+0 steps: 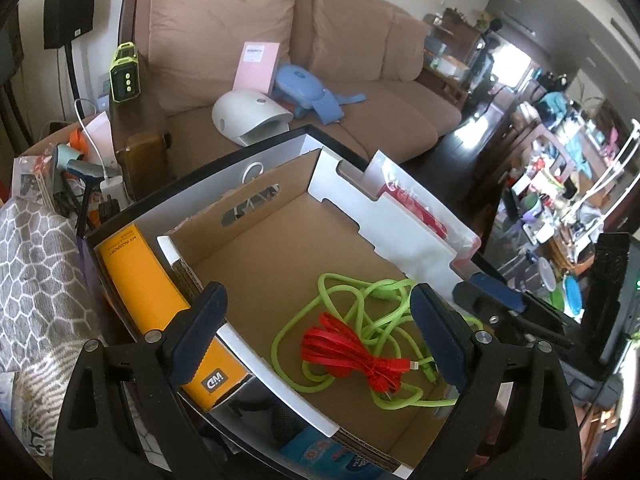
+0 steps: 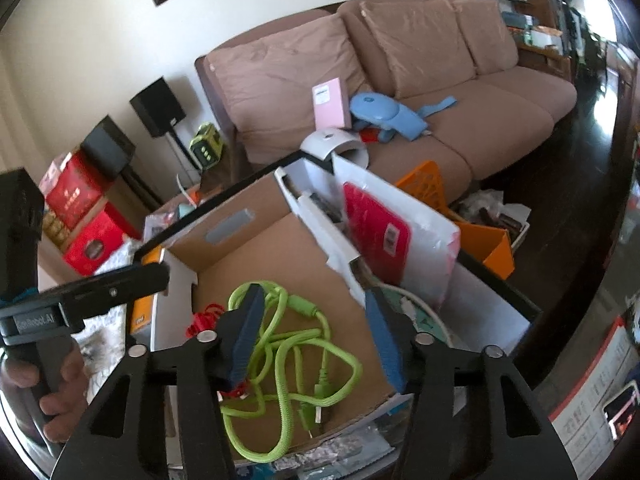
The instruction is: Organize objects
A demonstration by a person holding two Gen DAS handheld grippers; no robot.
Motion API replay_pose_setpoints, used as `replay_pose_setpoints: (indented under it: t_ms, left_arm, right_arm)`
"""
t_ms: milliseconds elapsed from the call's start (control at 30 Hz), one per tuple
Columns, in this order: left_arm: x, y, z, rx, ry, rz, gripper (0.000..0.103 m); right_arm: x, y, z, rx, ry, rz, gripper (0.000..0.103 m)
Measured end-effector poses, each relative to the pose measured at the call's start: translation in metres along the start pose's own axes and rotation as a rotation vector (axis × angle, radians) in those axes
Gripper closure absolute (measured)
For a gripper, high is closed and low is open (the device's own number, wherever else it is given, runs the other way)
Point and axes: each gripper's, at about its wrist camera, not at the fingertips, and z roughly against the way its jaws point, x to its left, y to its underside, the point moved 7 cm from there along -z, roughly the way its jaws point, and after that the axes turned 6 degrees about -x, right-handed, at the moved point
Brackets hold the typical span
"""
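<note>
A tangled lime-green cable [image 1: 360,312] and a bundled red cable [image 1: 344,352] lie on the floor of an open cardboard box [image 1: 280,232]. My left gripper [image 1: 320,336] hangs open above the box's near left corner, with nothing between its fingers. In the right wrist view my right gripper [image 2: 314,334] hovers over the green cable [image 2: 288,344]. Its jaws stand apart on either side of the cable and the pads do not press on it. The red cable [image 2: 206,318] peeks out behind the left finger [image 2: 244,332]. A hand [image 2: 52,380] holds the left gripper [image 2: 132,284] at the left.
A yellow hard-drive box [image 1: 160,300] stands between the cardboard box and the black outer bin [image 1: 240,152]. A red item in a white pouch [image 2: 380,232] leans at the right. An orange basket [image 2: 488,240] sits beyond. A brown sofa [image 1: 380,80] holds a white dome device and blue items.
</note>
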Motion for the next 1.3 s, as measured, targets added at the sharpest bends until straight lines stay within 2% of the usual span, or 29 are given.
replay_pose_setpoints:
  t_ms: [133, 200, 300, 467, 533, 767, 1000, 1167, 1300]
  left_arm:
    - [-0.003, 0.003, -0.003, 0.018, -0.005, -0.016, 0.011]
    - [-0.003, 0.004, -0.005, 0.023, -0.007, -0.017, 0.011]
    - [-0.003, 0.004, -0.005, 0.023, -0.006, -0.016, 0.011]
    - [-0.005, 0.005, -0.006, 0.030, -0.004, -0.016, 0.011]
    - [-0.006, 0.005, -0.004, 0.027, 0.001, -0.019, 0.011]
    - [-0.001, 0.002, 0.000, 0.018, 0.001, -0.006, 0.011]
    - [0.004, 0.000, 0.001, 0.021, 0.009, 0.023, 0.011]
    - [0.004, 0.000, 0.002, 0.021, 0.008, 0.023, 0.011]
    - [0.004, 0.000, 0.002, 0.021, 0.007, 0.022, 0.011]
  right_arm:
    - [0.009, 0.003, -0.003, 0.021, 0.007, 0.045, 0.061]
    - [0.013, 0.005, -0.004, 0.038, 0.024, 0.077, 0.070]
    - [0.020, 0.009, -0.007, 0.067, 0.069, 0.139, 0.077]
    - [0.023, 0.022, -0.023, 0.134, 0.114, 0.188, 0.079]
    - [0.021, 0.026, -0.027, 0.148, 0.160, 0.216, 0.080]
    - [0.031, 0.031, -0.031, 0.159, 0.195, 0.263, 0.068]
    - [0.048, 0.042, -0.042, 0.205, 0.134, 0.291, 0.068]
    - [0.050, 0.037, -0.036, 0.191, -0.015, 0.169, 0.065]
    - [0.049, 0.031, -0.032, 0.174, -0.083, 0.097, 0.064]
